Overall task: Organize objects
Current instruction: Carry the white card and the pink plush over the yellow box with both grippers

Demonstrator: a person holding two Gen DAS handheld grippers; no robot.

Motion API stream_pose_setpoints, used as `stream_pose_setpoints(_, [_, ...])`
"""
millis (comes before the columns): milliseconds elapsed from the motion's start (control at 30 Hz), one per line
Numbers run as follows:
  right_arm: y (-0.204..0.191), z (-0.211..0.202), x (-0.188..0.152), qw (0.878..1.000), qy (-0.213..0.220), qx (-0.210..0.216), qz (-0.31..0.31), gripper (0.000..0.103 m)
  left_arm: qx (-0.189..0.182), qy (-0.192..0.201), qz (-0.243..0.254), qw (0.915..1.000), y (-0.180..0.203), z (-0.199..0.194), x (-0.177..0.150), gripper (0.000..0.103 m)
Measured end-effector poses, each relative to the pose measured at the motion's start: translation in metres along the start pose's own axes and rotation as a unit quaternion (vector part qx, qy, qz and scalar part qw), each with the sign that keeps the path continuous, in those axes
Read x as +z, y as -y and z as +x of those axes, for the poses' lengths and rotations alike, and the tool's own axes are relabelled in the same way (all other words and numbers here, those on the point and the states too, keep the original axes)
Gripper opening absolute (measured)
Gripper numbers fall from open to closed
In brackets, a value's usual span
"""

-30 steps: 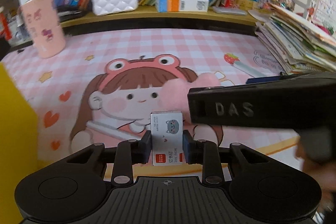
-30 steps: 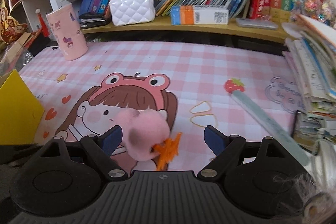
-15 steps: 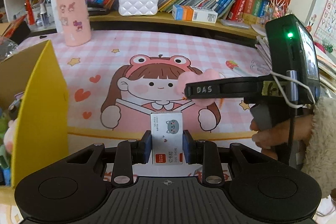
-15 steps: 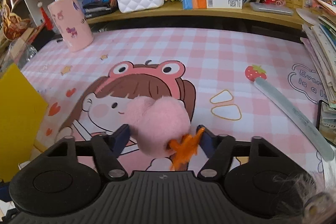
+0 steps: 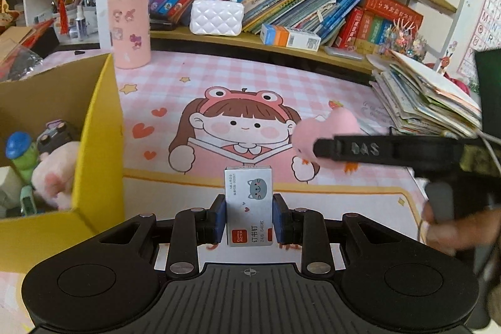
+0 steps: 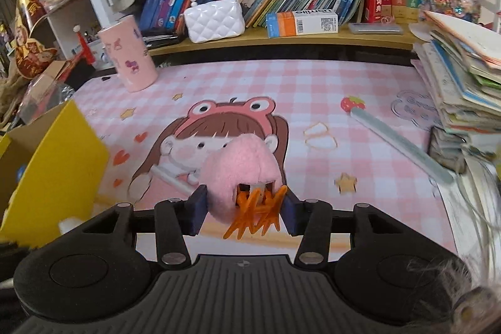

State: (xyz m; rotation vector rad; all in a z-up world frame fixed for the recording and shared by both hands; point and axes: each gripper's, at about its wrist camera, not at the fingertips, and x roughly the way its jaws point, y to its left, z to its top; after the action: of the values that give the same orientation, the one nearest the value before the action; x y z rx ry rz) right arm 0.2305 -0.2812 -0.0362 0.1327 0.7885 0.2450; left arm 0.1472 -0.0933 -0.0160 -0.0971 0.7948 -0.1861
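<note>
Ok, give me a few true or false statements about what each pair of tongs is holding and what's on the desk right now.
1. The left tongs grip a small white staple box with a grey cat face. True.
2. The right tongs are empty. False: they are shut on a fluffy pink plush toy with orange feet.
3. The open yellow cardboard box already holds toys. True.
4. The tall pink cartoon-print cup lies on its side. False: it stands upright on the pink checked desk mat.
5. The white quilted handbag with a pearl handle sits inside the yellow box. False: it sits on the wooden shelf.
</note>
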Motion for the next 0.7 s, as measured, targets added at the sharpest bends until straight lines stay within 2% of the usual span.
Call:
stream_pose_setpoints(367, [-0.034,-0.057,-0.062,0.999,-0.015,-0.021,0.027,0.045,-0.037,0.005,0.02,0.9991,-0.011,-0.035,-0.026,0.028])
stream_pose_setpoints(700, [-0.092,-0.087,-0.103,1.0,-0.015,-0.022,0.008,0.045,-0.035,0.005,0.0,0.9994,-0.051,-0.079,-0.064,0.028])
